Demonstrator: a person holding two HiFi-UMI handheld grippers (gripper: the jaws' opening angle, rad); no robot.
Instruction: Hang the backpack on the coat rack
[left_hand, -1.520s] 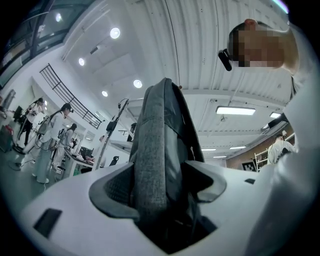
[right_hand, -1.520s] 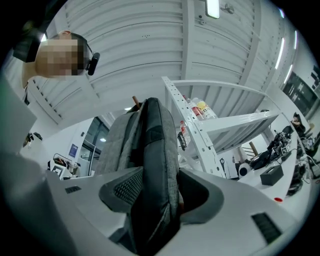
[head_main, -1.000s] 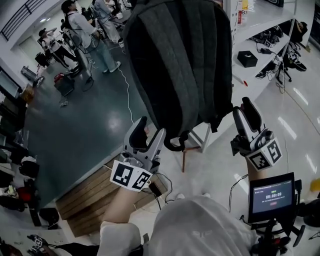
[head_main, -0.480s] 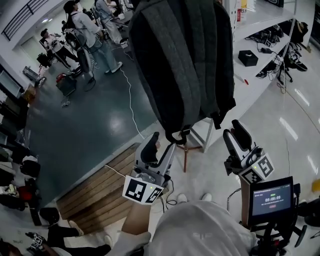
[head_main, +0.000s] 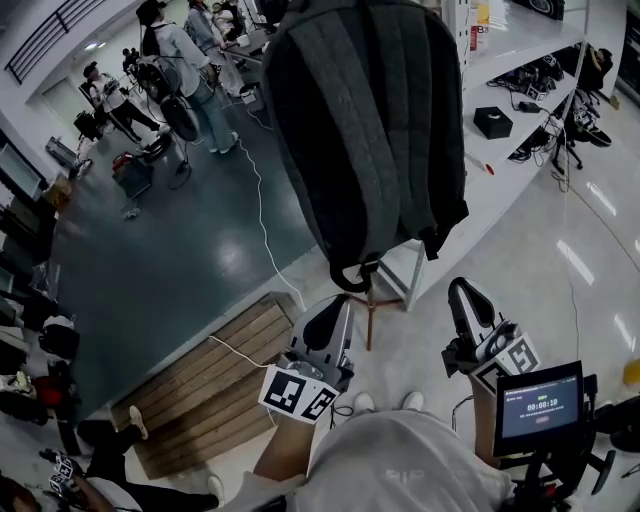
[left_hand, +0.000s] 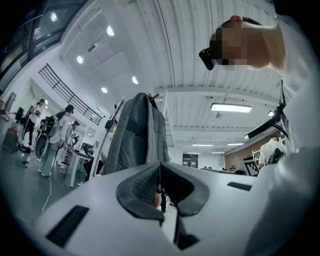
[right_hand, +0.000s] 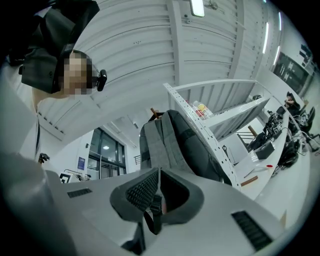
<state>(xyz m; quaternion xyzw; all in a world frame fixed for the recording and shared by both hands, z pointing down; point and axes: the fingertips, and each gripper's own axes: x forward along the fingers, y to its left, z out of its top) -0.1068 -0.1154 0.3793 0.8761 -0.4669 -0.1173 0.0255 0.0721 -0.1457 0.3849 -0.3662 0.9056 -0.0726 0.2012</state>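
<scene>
The dark grey fabric backpack (head_main: 370, 130) hangs closed, its contents hidden. Below it, the left hand-held gripper (head_main: 325, 318) is closed and empty. The right hand-held gripper (head_main: 466, 298) is closing on nothing.

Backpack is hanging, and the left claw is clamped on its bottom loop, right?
No. The backpack hangs, but the left claw is shut on nothing, clear of it; the left gripper view shows this.

Head view looks steeply down past the backpack (head_main: 370, 130); both gripper views face up at it from below, nearby.
</scene>
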